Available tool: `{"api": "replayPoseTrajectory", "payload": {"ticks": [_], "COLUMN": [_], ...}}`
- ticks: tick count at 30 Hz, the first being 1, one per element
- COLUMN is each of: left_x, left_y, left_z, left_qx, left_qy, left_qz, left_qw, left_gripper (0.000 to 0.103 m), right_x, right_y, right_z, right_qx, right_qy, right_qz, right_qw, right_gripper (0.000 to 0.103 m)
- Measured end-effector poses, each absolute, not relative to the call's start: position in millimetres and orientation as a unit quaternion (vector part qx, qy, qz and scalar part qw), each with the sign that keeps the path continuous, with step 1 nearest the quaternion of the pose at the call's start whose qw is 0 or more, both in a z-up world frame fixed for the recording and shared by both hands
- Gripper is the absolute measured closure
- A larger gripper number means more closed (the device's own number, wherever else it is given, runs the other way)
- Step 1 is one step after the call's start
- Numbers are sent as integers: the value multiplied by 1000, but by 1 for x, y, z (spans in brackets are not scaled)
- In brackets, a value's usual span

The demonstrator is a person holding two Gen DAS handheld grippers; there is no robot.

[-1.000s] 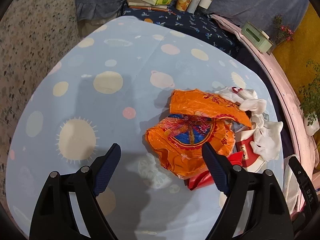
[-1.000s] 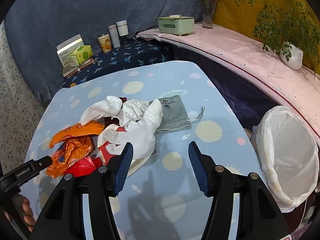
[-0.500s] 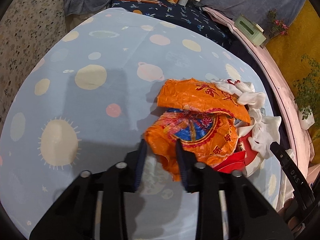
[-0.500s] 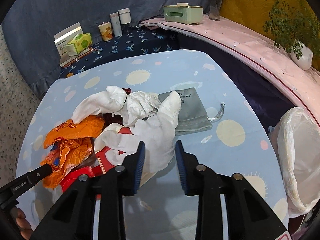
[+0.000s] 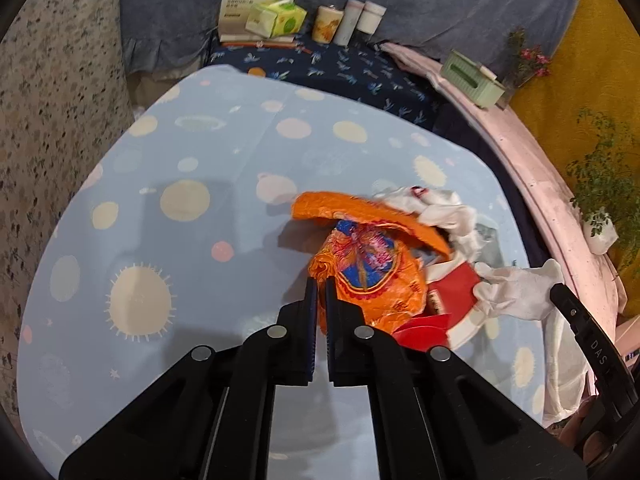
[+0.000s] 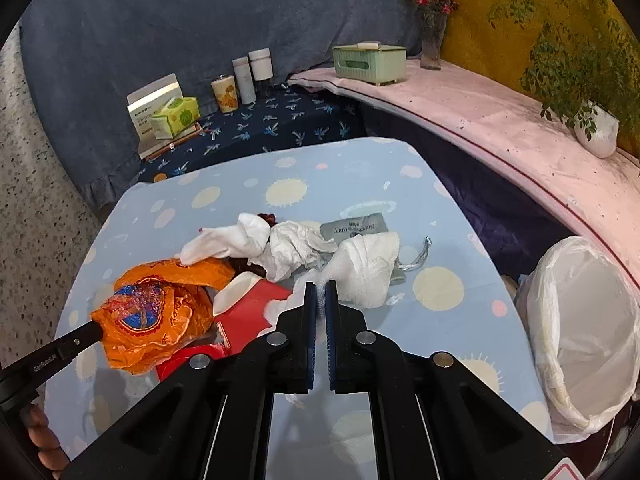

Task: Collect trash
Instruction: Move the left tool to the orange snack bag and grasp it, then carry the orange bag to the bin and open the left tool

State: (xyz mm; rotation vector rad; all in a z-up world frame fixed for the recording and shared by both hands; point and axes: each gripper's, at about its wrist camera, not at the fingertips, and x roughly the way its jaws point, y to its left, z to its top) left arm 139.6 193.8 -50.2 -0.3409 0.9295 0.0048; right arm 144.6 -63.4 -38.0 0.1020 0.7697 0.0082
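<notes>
Here the trash lies in a loose heap toward the right half of the counter [image 5: 168, 152], which wears a pale blue cloth printed with suns and dots. An orange plastic bag [image 5: 372, 276] with a blue and red round print is crumpled at the heap's left edge, its upper flap folded over like a lid. Beside it sit a red carton [image 6: 252, 304] with a white corner, crumpled white tissue [image 6: 296, 248], and a white glove [image 6: 368, 264] bunched up and raised off the cloth. A grey pouch [image 6: 354, 229] with a drawstring lies partly under the glove.

Off the counter's right edge stands a bin [image 6: 584, 328] lined with a white bag, its mouth wide. Behind the counter a dark blue patterned surface carries a white box [image 6: 154, 110], a green tissue pack [image 6: 178, 116], a printed cup [image 6: 225, 94] and two pale bottles [image 6: 252, 72]. A pink ledge holds a mint green box [image 6: 370, 62], a vase of red flowers [image 6: 432, 28] and a potted plant [image 6: 596, 132].

The left gripper [image 5: 321, 284] has just been closing, and its jaws now pinch the near edge of the orange plastic bag. The right gripper [image 6: 320, 290] has likewise just been closing, and its jaws clamp a fold of the white glove, which stretches away from the tips.
</notes>
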Motion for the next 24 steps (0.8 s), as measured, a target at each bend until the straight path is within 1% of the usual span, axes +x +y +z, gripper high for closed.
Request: {"api": "replayPoseTrajectory", "payload": {"ticks": [13, 18, 24], "left_x": [110, 104, 101], "left_y": [129, 90, 28], "left_z": [32, 58, 76], "left_qx": [-129, -109, -77], "left_qy": [383, 363, 351], "left_qz": [-63, -98, -146], "left_qw": [912, 920, 922], "left_gripper": [101, 101, 101], "right_x": [100, 82, 64], "right_y": [-107, -133, -175], "right_z": [25, 39, 42], "right_qx": [75, 85, 104], "right_qy": [308, 289, 278], "right_qz": [-9, -25, -54], "right_qw": [948, 953, 953], "right_gripper": [99, 99, 99]}}
